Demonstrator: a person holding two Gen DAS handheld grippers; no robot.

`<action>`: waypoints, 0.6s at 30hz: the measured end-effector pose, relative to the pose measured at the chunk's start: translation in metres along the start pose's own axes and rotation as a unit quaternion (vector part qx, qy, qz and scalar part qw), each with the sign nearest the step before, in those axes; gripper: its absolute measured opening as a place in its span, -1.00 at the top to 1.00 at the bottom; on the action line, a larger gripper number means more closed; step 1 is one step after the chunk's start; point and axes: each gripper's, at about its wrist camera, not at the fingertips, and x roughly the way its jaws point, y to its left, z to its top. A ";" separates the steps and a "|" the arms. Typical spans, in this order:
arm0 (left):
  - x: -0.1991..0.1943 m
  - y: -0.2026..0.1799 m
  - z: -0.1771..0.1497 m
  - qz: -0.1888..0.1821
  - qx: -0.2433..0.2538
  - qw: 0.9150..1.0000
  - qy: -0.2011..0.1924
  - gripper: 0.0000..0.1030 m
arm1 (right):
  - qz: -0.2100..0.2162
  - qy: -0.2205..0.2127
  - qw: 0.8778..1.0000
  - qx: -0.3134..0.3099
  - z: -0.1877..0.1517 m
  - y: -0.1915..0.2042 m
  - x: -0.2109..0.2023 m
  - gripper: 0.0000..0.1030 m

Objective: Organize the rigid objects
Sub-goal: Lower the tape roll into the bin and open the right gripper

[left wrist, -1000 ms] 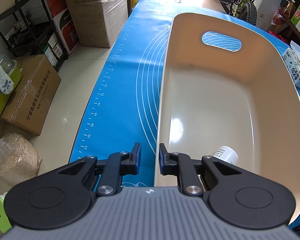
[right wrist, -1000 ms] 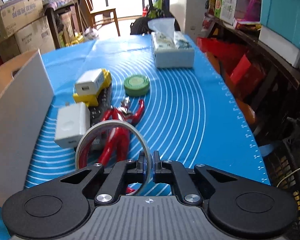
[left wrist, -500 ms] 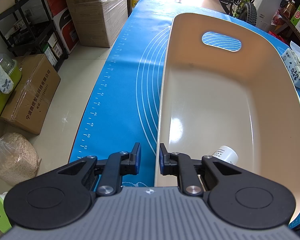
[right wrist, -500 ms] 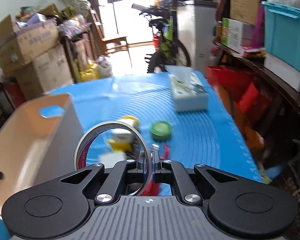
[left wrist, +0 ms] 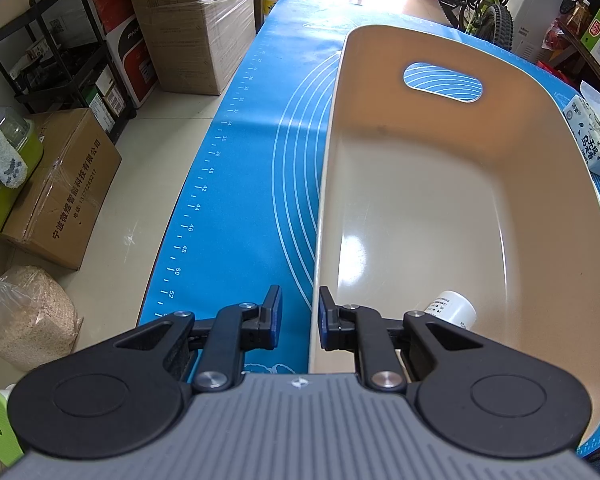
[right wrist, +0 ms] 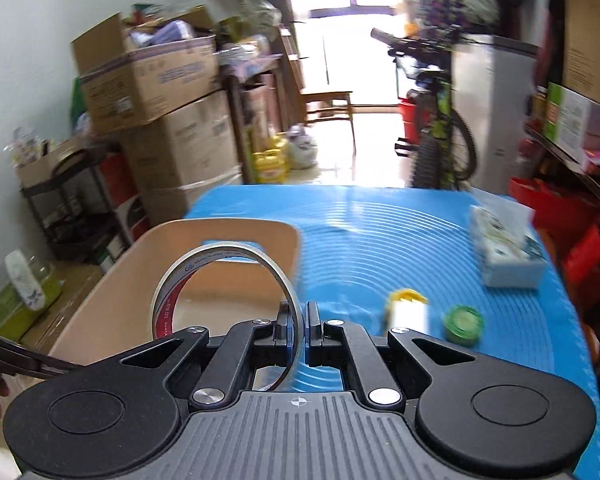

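Pinching tape ring (right wrist: 224, 280), right gripper (right wrist: 298, 330) jaws clamped on its rim; bin (left wrist: 460, 200) at 11 o'clock. Left gripper (left wrist: 299, 318) jaws spread, straddling bin wall.

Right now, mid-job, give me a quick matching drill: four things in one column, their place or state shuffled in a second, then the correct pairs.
Things:
1. tape ring
2. white bottle
3. green round tin
4. tissue box

Places:
A. lying inside the beige bin
B. on the mat's far right side
C. clamped in the right gripper
D. on the blue mat, beside a yellow and white item

Pairs: 1-C, 2-A, 3-D, 4-B
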 end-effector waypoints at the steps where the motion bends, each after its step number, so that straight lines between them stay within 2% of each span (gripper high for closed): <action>1: 0.000 0.000 0.000 0.000 0.000 1.000 0.000 0.61 | 0.005 0.004 1.000 -0.008 0.000 0.007 0.004 0.67; 10: 0.000 0.000 0.000 0.000 0.000 1.000 0.000 0.61 | 0.032 0.059 0.995 -0.072 -0.008 0.063 0.043 0.67; 18: 0.000 0.000 0.000 0.000 0.000 1.000 0.000 0.61 | 0.035 0.131 0.985 -0.108 -0.025 0.089 0.069 0.67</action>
